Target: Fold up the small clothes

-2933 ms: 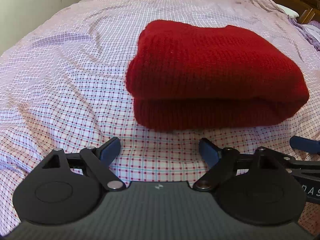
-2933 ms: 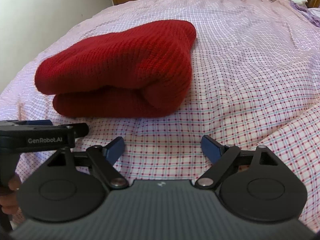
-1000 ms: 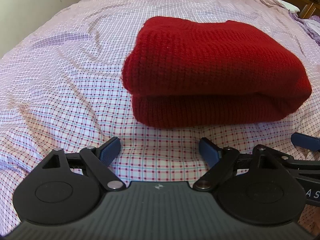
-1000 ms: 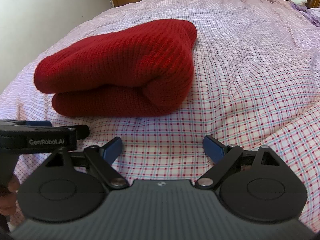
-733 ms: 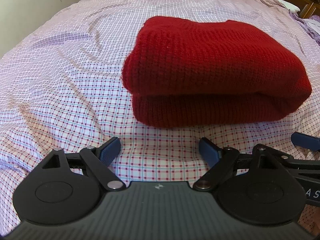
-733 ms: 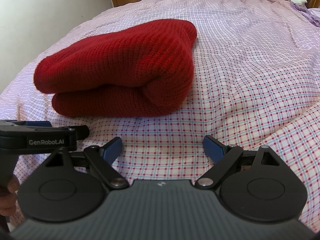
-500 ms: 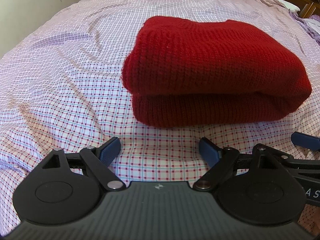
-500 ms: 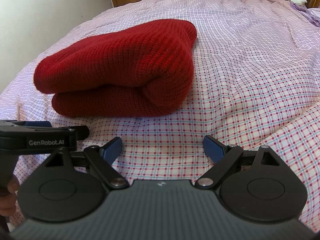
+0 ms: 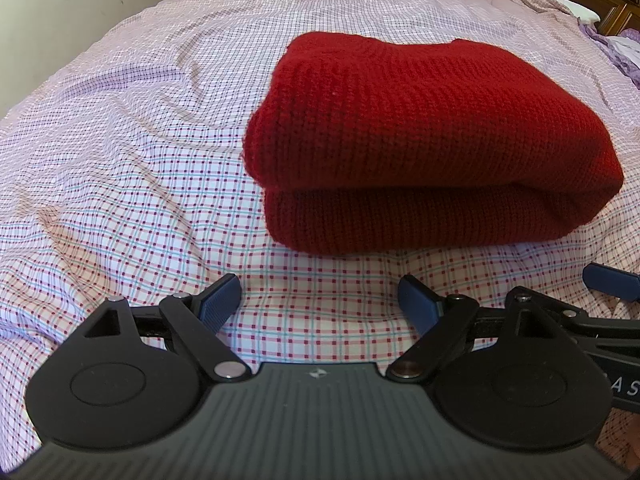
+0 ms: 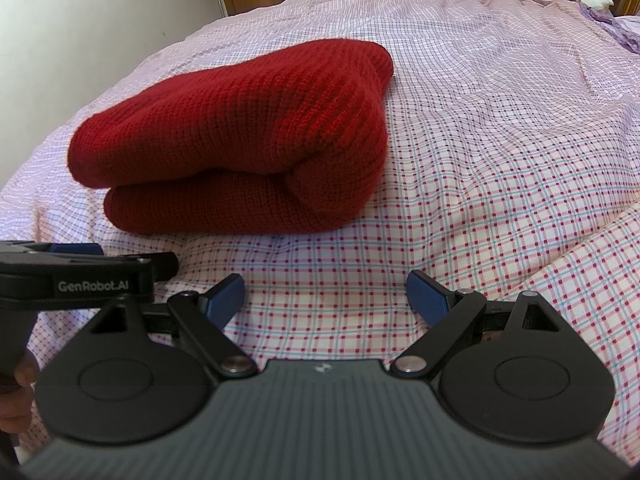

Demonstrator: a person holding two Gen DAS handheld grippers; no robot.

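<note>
Your left tongs [image 9: 319, 295] and right tongs [image 10: 325, 295] both gape wide with nothing between their blue tips, held low over the bed [image 9: 132, 128] just short of the sweater [image 9: 424, 136]. That reads as a pull-back: the one red knit lies doubled into a thick bundle near the bed's middle, apart from both pairs, so the fold looks finished. You have two tongs and one garment; purple cloth [image 10: 612, 26] sits at the far edge.

Both pictures are bright and sharp. The edges are bent round by the lens. A soft shadow is cast under the red sweater [image 9: 432, 136].
</note>
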